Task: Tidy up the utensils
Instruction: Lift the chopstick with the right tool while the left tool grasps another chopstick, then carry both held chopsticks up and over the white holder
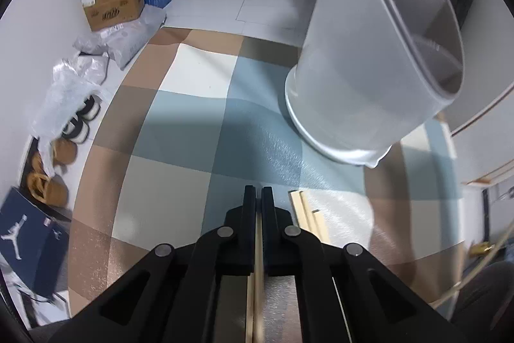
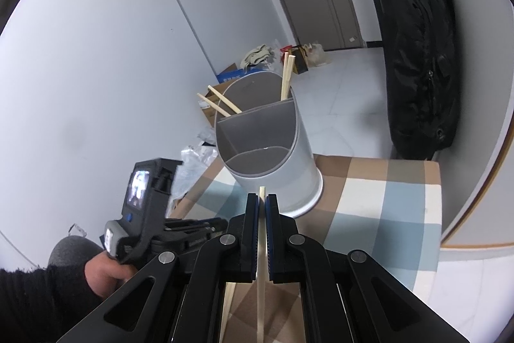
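A grey divided utensil holder [image 2: 266, 147] stands on the checked tablecloth [image 2: 379, 208], with several wooden chopsticks [image 2: 286, 76] sticking out of its far compartment. My right gripper [image 2: 262, 201] is shut on one chopstick [image 2: 261, 272], its tip just in front of the holder's near rim. My left gripper [image 1: 258, 195] is shut on another chopstick [image 1: 258, 246], low over the cloth; the holder [image 1: 379, 69] is ahead to its right. Loose chopsticks [image 1: 308, 214] lie on the cloth beside the left fingers. The left gripper body [image 2: 144, 208] shows in the right wrist view.
The tablecloth [image 1: 192, 124] covers a small table. Boxes [image 1: 115, 2], bags and shoes lie on the floor at the left. A black bag [image 2: 417, 69] hangs on the wall behind the table at the right.
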The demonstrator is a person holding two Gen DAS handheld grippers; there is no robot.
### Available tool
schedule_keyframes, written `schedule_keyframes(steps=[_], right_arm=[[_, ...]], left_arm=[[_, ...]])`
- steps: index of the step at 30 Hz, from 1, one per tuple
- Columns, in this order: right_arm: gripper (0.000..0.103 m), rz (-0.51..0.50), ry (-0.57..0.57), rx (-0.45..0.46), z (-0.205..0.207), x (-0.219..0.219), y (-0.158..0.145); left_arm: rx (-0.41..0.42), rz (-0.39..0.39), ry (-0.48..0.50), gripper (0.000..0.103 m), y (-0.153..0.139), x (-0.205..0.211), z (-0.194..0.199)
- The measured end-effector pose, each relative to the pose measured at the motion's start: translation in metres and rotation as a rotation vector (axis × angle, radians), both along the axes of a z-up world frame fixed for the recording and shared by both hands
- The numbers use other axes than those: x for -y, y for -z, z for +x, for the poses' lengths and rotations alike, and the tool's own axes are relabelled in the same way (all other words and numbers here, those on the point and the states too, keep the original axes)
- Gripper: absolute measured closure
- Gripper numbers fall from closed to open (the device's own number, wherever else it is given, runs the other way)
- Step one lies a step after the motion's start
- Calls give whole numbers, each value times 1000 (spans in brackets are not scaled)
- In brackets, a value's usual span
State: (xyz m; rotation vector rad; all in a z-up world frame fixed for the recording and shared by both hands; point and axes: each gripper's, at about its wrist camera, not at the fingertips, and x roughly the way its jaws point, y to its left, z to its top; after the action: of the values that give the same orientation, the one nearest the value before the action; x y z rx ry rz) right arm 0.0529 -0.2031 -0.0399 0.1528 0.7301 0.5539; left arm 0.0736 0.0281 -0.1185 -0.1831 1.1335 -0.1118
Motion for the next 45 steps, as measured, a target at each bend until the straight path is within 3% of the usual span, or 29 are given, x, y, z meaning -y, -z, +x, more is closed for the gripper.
schedule_keyframes(steps=[12, 17, 25, 36, 45], right_arm=[[99, -14, -3, -5, 3, -7, 4], [99, -8, 7, 17, 1, -6, 1], [99, 11, 5, 82, -7, -8, -12], [99, 19, 8, 145, -12, -13, -34], [100, 23, 4, 205, -7, -19, -68]], left_arm=[[15, -120, -44, 103, -9, -22, -7], [101, -155, -28, 103, -37, -21, -14], [267, -136, 52, 103, -83, -11, -31], [370, -171, 102, 103, -126, -18, -40], [437, -199, 145, 103, -162, -14, -36]])
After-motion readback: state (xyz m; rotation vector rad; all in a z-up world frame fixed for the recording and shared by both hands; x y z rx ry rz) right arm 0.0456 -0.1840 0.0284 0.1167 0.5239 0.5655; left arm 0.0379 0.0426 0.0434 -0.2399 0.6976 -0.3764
